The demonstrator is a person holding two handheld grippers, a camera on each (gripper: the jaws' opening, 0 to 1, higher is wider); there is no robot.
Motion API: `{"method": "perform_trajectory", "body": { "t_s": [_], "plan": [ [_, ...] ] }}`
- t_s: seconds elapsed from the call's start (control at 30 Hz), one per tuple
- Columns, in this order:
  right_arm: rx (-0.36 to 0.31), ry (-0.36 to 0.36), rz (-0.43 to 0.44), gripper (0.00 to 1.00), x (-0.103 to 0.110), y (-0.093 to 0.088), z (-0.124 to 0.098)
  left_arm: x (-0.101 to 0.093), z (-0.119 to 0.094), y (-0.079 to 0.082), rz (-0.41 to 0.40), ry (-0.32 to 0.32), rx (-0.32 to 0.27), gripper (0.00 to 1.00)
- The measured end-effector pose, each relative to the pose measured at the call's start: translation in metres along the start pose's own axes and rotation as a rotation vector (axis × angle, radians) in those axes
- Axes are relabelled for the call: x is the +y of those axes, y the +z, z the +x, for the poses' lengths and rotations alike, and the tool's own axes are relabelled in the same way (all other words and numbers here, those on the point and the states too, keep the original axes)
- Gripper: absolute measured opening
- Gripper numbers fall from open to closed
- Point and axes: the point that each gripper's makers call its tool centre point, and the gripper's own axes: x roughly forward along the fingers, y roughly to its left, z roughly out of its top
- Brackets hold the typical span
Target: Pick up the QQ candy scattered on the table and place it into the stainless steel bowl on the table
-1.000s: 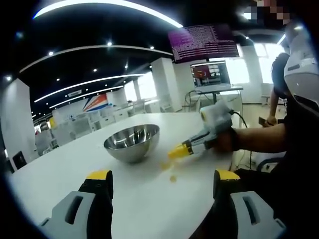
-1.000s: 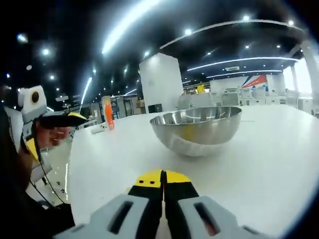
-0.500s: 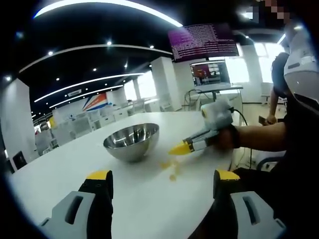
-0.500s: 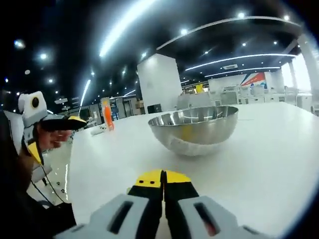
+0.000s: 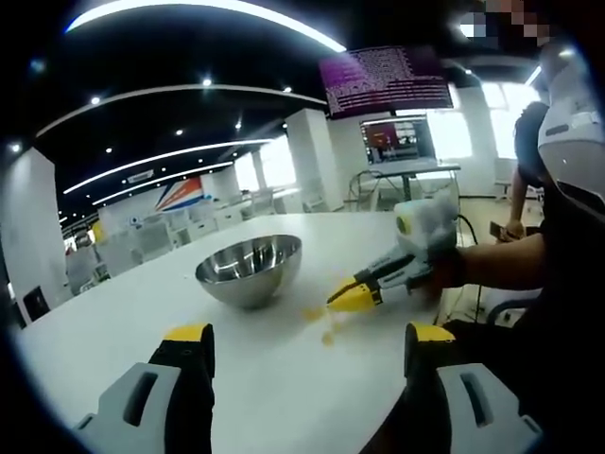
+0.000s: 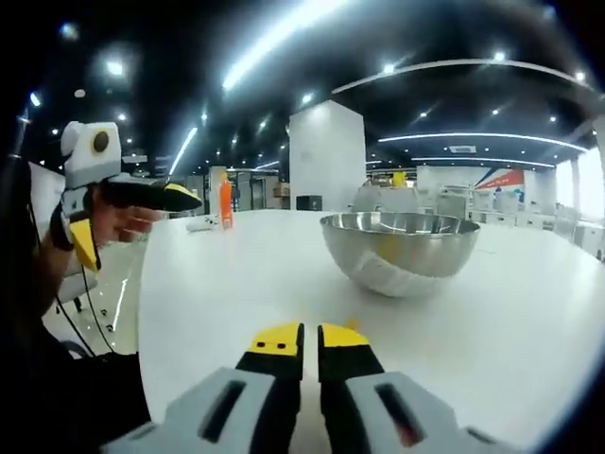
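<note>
Bowl: stainless steel bowl (image 5: 250, 270) sits left of centre on the white table (image 5: 113, 322); right of centre in the right gripper view (image 6: 400, 251).
Candy: yellow QQ candy (image 5: 321, 324) lies mid-frame, near the bowl.
Right gripper (image 5: 356, 297): tips just above the candy, jaws a narrow slit apart.
Left gripper (image 5: 299, 342): jaws wide, holding nothing.

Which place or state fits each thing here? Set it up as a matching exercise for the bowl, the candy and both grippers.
Things:
1. stainless steel bowl
2. QQ candy
3. left gripper
4. right gripper

Places or states:
A. jaws spread wide apart
B. yellow pieces scattered on the white table
C. upright on the table, beyond the candy
D. yellow tips nearly together, low over the candy

Pairs: 1-C, 2-B, 3-A, 4-D
</note>
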Motion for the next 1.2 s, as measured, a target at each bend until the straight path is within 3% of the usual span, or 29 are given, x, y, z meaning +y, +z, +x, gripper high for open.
{"method": "perform_trajectory", "body": {
  "t_s": [0.23,0.4,0.53,1.2],
  "plan": [
    [0.005,0.004,-0.008,0.07,0.0,-0.001,0.002,0.0,0.001,0.001,0.001,-0.001,-0.002,0.83],
    [0.002,0.013,-0.004,0.13,0.002,-0.001,0.002,0.0,0.001,0.001,0.003,-0.002,-0.001,0.83],
    [-0.019,0.016,-0.015,0.23,0.001,0.002,0.004,0.001,0.0,0.001,0.004,0.001,-0.002,0.83],
    [0.098,0.06,-0.114,0.2,0.013,-0.022,0.012,0.004,-0.001,0.001,0.005,0.005,-0.002,0.83]
  ]
}}
